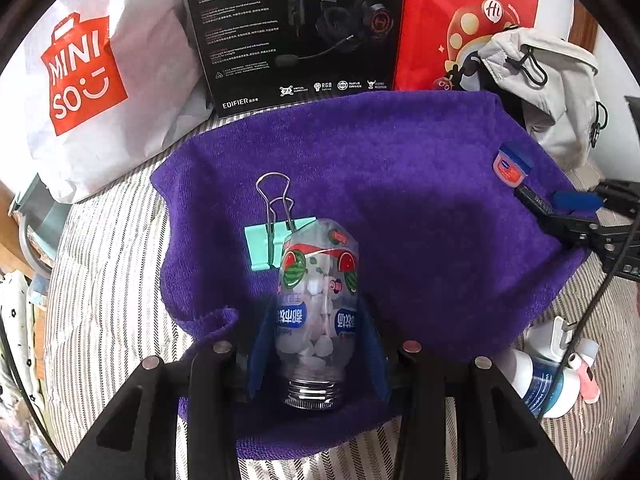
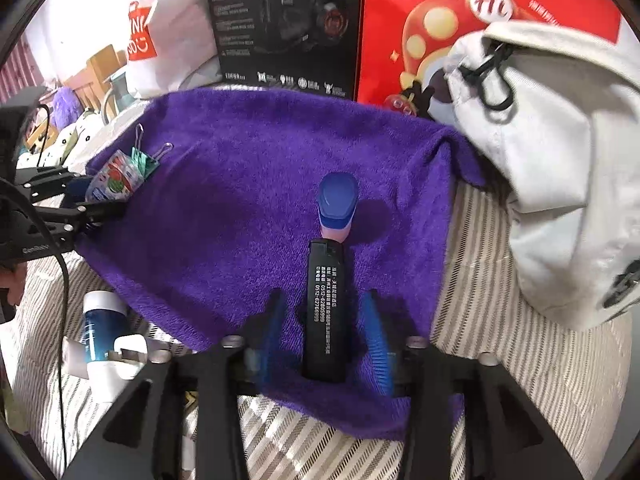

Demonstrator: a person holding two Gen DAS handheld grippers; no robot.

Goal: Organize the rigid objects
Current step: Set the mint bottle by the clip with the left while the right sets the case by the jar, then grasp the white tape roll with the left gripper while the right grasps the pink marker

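The left gripper (image 1: 318,340) fingers straddle the candy bottle (image 1: 318,304), its long axis toward twelve o'clock, apparently gripping it; right gripper (image 2: 325,336) fingers stand wide around the black bar (image 2: 325,312).

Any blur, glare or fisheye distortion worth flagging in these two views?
Left wrist view: sharp; candy bottle label and headset box print legible, edges bowed. Right wrist view: softer, white bag washed out, black bar text still readable; small jar casts a shadow.
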